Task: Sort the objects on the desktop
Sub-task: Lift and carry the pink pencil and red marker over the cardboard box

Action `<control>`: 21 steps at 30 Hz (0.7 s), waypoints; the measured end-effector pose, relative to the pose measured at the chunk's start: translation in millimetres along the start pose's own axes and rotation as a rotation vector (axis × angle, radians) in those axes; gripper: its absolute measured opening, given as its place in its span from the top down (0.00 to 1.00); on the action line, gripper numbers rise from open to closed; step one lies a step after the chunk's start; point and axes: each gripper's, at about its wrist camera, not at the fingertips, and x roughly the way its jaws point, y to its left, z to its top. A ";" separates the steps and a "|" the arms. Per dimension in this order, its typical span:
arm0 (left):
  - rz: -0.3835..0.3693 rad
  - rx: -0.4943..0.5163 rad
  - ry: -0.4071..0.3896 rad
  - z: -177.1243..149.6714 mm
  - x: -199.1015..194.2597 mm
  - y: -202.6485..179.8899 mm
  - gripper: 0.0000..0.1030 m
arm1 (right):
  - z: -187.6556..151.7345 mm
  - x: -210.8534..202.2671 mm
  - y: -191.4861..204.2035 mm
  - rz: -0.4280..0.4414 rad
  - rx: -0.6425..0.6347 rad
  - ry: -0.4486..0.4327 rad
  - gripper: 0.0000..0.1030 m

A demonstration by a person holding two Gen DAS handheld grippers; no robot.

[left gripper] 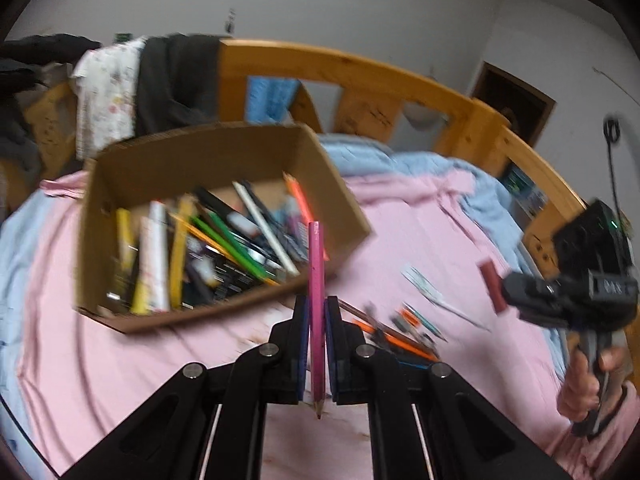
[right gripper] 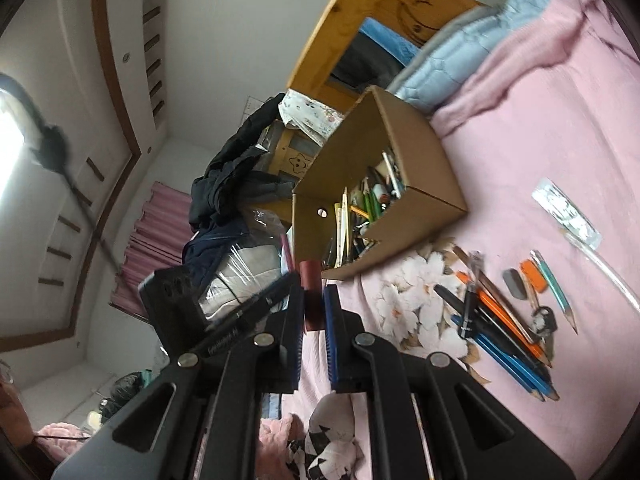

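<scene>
My left gripper (left gripper: 316,308) is shut on a magenta pencil (left gripper: 315,280) that points forward toward the near rim of the cardboard box (left gripper: 224,148), which is full of pens and pencils. My right gripper (right gripper: 313,300) is shut on a dark red block (right gripper: 312,292); it also shows at the right of the left wrist view (left gripper: 494,286), held in the air. The box (right gripper: 424,152) lies ahead in the right wrist view. Loose pencils and pens (right gripper: 500,332) lie on the pink bedsheet (right gripper: 540,140), also seen right of my left gripper (left gripper: 400,328).
A clear plastic packet (right gripper: 568,208) and a grey eraser (right gripper: 516,284) lie near the loose pencils. A wooden bed frame (left gripper: 360,80) with clothes draped on it (left gripper: 160,88) runs behind the box. A blue blanket (left gripper: 440,168) is bunched at the back.
</scene>
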 end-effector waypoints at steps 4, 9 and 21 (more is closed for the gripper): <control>0.064 -0.038 -0.044 14.2 -17.3 28.3 0.93 | 6.2 19.1 17.6 0.007 -0.029 -0.009 0.90; 0.103 -0.057 -0.073 36.6 -22.1 55.9 0.93 | 37.5 66.6 26.1 0.033 -0.021 -0.013 0.90; 0.128 -0.015 -0.021 61.5 36.7 99.9 0.93 | 95.5 175.0 13.1 -0.115 -0.041 0.032 0.90</control>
